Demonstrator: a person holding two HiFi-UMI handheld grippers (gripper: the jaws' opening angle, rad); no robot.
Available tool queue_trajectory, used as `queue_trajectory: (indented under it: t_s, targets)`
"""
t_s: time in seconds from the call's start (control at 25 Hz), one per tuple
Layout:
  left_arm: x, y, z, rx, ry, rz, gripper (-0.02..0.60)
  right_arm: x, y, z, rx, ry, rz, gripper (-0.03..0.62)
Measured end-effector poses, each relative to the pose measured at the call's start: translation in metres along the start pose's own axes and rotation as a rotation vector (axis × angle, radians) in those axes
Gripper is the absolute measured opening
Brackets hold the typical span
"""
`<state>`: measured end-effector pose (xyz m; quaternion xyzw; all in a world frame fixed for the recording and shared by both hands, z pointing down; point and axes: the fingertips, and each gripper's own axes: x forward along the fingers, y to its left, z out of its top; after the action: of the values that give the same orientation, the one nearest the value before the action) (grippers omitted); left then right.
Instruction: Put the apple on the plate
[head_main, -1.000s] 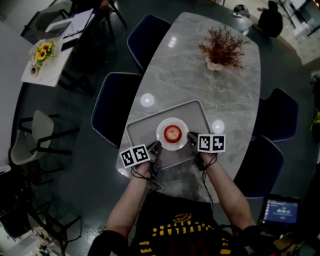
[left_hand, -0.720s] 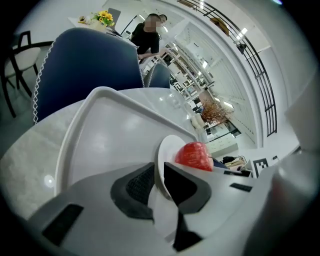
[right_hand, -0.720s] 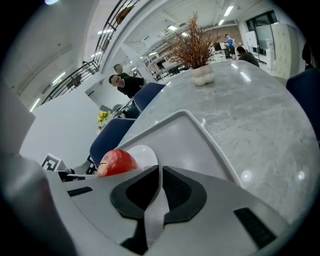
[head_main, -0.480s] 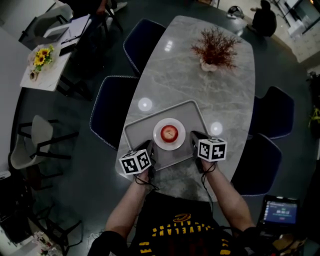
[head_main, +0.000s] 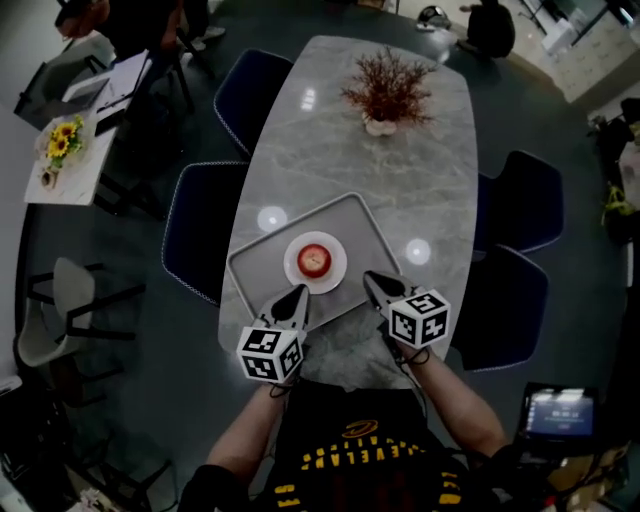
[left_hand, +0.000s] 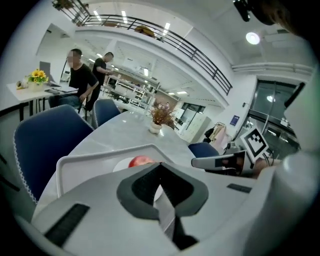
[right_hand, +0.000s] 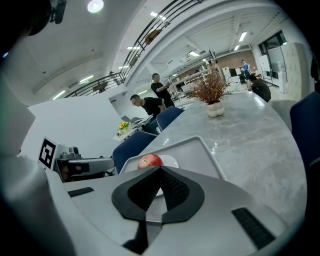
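Note:
A red apple (head_main: 314, 260) rests on a small white plate (head_main: 297, 272) in the middle of a grey tray (head_main: 360, 225) on the marble table. Both grippers hover near the tray's front edge and hold nothing. My left gripper (head_main: 298, 292) is shut, its tips short of the plate's front left. My right gripper (head_main: 370, 278), also shut, sits off the plate's front right. In the left gripper view the apple (left_hand: 141, 161) peeks over the shut jaws, with the tray (left_hand: 95, 156) around it. From the right gripper view the apple (right_hand: 150, 160) and the plate (right_hand: 173, 162) show just beyond the jaw tips.
A dried red plant in a white pot (head_main: 385, 95) stands at the table's far end. Dark blue chairs flank the table at left (head_main: 200, 235) and right (head_main: 515, 215). A side table with sunflowers (head_main: 58, 140) is far left. People stand in the background (left_hand: 80, 82).
Both grippers have drawn back from the plate toward the person and lifted. The apple stays on the plate. The head view has shifted, so the table sits further left.

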<state>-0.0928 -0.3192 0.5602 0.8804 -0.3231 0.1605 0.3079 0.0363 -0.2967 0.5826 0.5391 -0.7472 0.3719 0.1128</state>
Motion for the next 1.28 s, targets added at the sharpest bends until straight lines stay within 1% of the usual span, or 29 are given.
queue_trajectory:
  t_s: [0.08, 0.16, 0.4, 0.56, 0.72, 0.8, 0.88, 1.12, 1.28]
  targets:
    - [-0.005, -0.022, 0.003, 0.051, -0.017, -0.025, 0.002, -0.014, 0.002, 0.0, 0.009, -0.023, 0.021, 0.006]
    - [-0.012, -0.042, 0.005, 0.077, -0.034, -0.045, 0.002, -0.031, 0.008, 0.002, 0.011, -0.056, 0.042, 0.006]
    - [-0.027, -0.105, -0.014, 0.047, -0.023, -0.123, 0.002, -0.091, 0.026, 0.004, -0.041, -0.166, 0.057, 0.006]
    - [-0.033, -0.157, -0.02, 0.083, -0.023, -0.187, 0.002, -0.129, 0.03, -0.001, -0.057, -0.218, 0.059, 0.006]
    - [-0.036, -0.203, -0.011, 0.139, -0.062, -0.238, 0.002, -0.165, 0.024, -0.008, -0.036, -0.228, 0.055, 0.006]
    - [-0.04, -0.219, -0.007, 0.167, -0.081, -0.251, 0.002, -0.18, 0.025, -0.01, -0.049, -0.237, 0.049, 0.006]
    - [-0.045, -0.234, -0.004, 0.185, -0.097, -0.262, 0.002, -0.197, 0.029, -0.006, -0.081, -0.27, 0.048, 0.006]
    - [-0.061, -0.27, 0.007, 0.246, -0.156, -0.272, 0.001, -0.243, 0.047, 0.025, -0.216, -0.458, 0.058, 0.006]
    - [-0.063, -0.289, 0.006, 0.261, -0.182, -0.265, 0.002, -0.261, 0.055, 0.029, -0.256, -0.495, 0.082, 0.006]
